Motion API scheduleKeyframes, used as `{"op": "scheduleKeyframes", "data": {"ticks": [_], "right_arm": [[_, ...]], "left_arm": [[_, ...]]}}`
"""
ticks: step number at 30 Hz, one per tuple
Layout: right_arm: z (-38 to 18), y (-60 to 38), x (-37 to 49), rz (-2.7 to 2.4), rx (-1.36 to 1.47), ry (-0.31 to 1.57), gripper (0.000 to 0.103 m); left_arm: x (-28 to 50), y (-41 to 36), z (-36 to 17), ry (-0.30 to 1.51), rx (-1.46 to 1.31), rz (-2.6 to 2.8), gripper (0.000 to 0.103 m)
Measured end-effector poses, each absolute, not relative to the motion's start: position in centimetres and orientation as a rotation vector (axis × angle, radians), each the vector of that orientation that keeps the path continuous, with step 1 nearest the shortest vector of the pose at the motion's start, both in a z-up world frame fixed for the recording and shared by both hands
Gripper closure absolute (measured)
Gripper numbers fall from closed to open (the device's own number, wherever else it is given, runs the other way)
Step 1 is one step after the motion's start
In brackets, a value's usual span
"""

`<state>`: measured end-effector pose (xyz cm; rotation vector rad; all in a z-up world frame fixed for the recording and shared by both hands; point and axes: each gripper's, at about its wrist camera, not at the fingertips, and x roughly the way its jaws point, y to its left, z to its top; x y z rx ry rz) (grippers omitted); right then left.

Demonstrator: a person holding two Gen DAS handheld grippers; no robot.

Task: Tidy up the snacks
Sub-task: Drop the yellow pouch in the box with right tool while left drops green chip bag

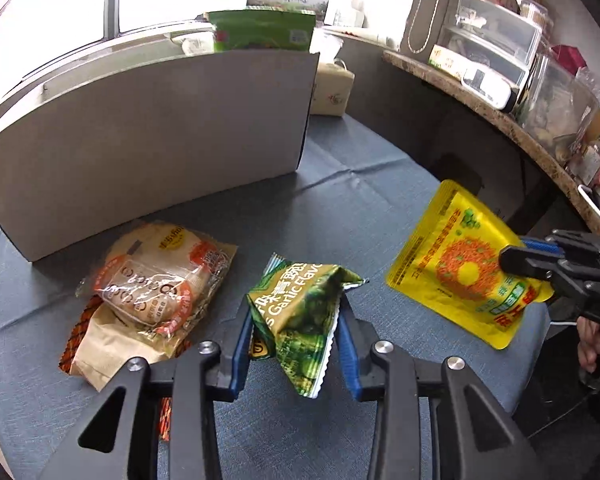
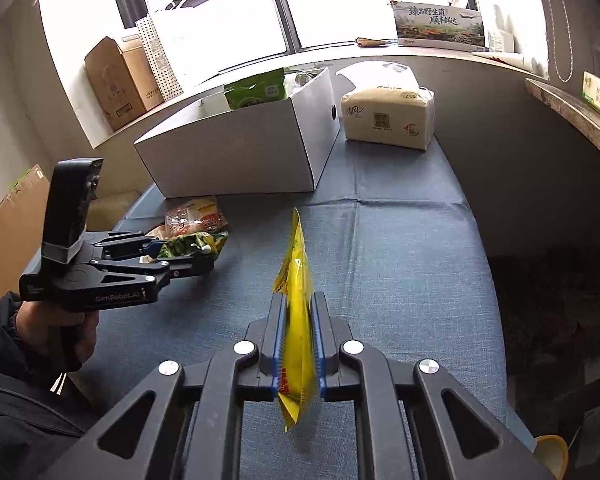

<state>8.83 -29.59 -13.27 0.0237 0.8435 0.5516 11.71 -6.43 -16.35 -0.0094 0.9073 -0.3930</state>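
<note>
Transfer step: the right gripper [image 2: 296, 344] clamps the yellow pouch [image 2: 296, 280] above the counter [image 2: 400, 280]; the left gripper [image 1: 296, 320] clamps the green pea bag [image 1: 300, 308]. Next, each needs carrying over the white box [image 2: 236, 156] rim.

Snacks before a box on the desk

The box [image 2: 236, 152] stands on the desk [image 2: 400, 264] with a bag [image 2: 256, 90] in it; a tissue pack [image 2: 388, 116] lies right of it, and a pile of snack packets [image 1: 156, 280] just before it.
</note>
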Motion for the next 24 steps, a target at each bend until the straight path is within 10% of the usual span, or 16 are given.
{"op": "scheduleKeyframes", "data": {"ticks": [24], "right_arm": [[2.8, -16.6, 17.4, 0.73, -0.098, 0.522, 0.095]], "left_arm": [[17.2, 7.6, -0.7, 0.55, -0.171, -0.209, 0.066]]}}
